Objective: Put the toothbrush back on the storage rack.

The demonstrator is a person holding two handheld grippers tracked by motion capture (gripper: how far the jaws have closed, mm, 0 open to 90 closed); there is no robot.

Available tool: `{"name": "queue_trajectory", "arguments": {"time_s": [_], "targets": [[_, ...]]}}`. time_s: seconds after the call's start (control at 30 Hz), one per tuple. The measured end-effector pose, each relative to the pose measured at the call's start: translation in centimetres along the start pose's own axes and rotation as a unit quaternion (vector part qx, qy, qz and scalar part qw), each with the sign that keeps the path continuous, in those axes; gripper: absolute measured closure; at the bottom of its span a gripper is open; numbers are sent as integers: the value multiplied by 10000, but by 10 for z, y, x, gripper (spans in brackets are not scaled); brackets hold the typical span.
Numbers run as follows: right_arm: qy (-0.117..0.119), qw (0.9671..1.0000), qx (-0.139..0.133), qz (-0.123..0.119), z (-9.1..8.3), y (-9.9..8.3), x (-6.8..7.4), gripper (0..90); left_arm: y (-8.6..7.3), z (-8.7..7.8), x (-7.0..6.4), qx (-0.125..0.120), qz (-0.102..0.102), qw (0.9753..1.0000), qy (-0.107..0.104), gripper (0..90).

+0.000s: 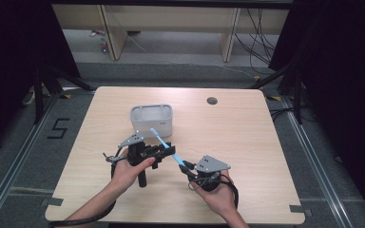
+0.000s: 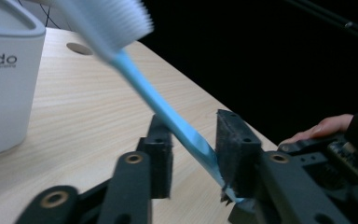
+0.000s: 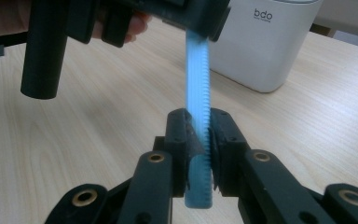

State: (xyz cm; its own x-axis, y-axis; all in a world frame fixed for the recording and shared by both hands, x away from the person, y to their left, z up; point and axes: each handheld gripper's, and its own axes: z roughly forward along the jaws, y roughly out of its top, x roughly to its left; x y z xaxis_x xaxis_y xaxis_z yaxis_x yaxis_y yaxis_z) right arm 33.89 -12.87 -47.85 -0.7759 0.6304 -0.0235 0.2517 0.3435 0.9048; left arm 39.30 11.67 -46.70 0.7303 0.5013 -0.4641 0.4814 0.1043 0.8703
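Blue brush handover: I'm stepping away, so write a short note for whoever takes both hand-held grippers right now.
Right hand-held gripper: shut on the lower handle of the blue brush.
Left hand-held gripper: open, its jaws on either side of the handle higher up; the handle leans on one pad, not clamped.
Brush: off the table, tilted, with its white bristle head pointing toward the white container, which stands upright just beyond.
Done: brush lifted and brought between both grippers.
Left, by my reading: close the left gripper, release the right, then probably put the brush into the container.
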Motion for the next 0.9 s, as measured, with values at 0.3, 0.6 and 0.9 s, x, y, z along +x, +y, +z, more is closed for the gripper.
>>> {"name": "queue_trajectory", "arguments": {"time_s": [0.3,0.6,0.9], "targets": [[8,9993,336,141,10,1,7,579,18,-5,-18,125,540,9984,-139,836],[-234,9987,421,157,-2,-3,-1,501,30,-21,-10,43,1280,9884,819,836],[-504,9978,358,254,-13,-13,-12,496,37,-40,-5,-18,1605,9789,1267,836]]}}
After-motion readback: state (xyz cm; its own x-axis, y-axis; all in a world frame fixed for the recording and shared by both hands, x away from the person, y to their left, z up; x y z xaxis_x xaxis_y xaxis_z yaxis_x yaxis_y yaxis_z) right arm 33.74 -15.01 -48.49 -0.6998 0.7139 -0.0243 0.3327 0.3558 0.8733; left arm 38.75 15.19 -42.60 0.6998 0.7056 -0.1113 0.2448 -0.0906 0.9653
